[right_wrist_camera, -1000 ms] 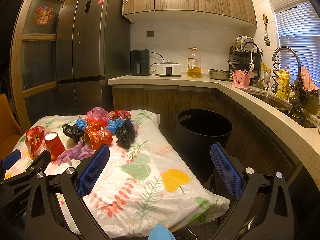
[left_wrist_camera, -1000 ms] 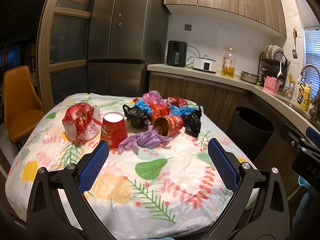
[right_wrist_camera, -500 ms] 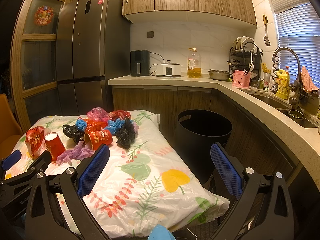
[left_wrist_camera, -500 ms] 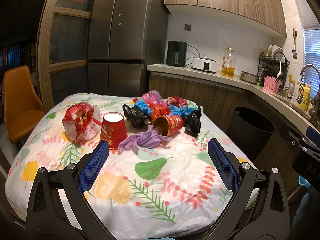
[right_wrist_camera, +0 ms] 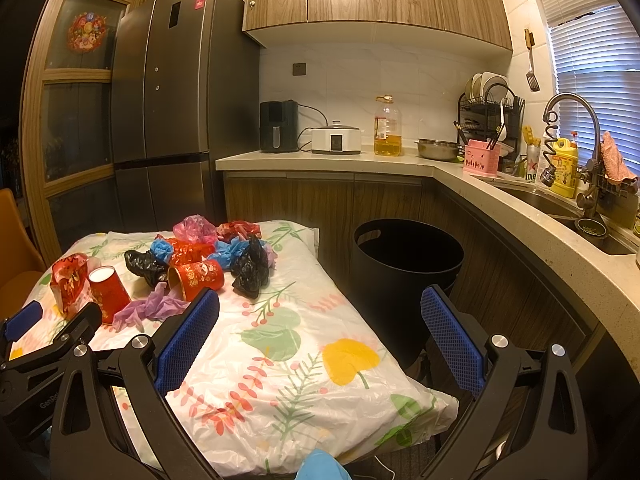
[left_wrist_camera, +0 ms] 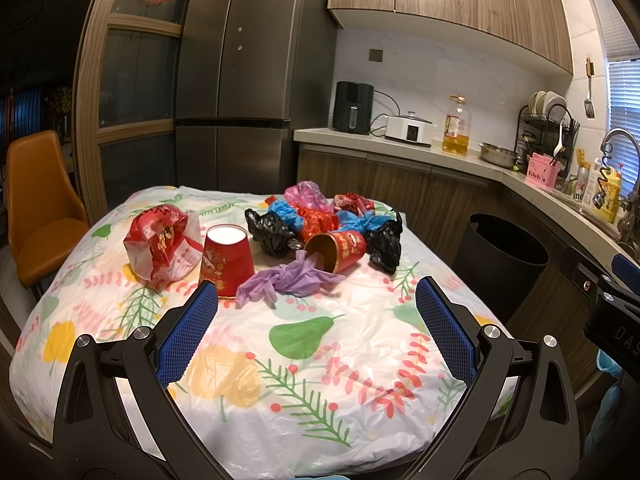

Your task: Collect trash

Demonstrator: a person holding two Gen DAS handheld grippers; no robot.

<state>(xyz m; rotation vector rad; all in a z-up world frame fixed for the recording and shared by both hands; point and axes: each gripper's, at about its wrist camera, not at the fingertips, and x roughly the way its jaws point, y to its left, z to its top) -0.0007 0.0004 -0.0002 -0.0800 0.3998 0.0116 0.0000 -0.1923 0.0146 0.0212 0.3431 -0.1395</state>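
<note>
With both your left gripper (left_wrist_camera: 316,320) and right gripper (right_wrist_camera: 320,328) wide open and empty, pinch the limp, featherlight purple glove (left_wrist_camera: 288,280) at frame centre by its bunched middle

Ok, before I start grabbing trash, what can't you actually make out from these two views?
- Inside of the black bin: right wrist view shows only a dark interior, contents unknown.
- Tipped red cup: the purple glove spills from its mouth, hiding the inside.
- Upside-down red cup: whatever is under it.
- Pile's far side: bags overlap.
- Table's near edge: behind both open grippers' jaws.
</note>
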